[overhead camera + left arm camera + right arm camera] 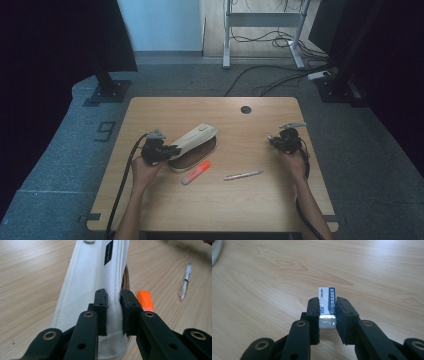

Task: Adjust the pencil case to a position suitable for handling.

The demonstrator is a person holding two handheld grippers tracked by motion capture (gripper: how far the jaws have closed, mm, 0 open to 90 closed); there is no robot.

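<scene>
A cream canvas pencil case (196, 140) with a brown inside lies left of the table's middle, its flap raised. My left gripper (167, 150) is at its near-left end. In the left gripper view the jaws (113, 296) are shut on the edge of the white flap (85, 285). An orange highlighter (196, 172) (145, 300) and a clear pen (243, 175) (185, 282) lie in front of the case. My right gripper (280, 141) is at the table's right. Its jaws (328, 302) are shut on a white and blue eraser (327, 293) that rests on the wood.
The wooden table (250, 210) has a round cable hole (245, 109) near its far edge. On the floor beyond stand a desk frame (227, 35) with loose cables and black stands (107, 87) at both sides.
</scene>
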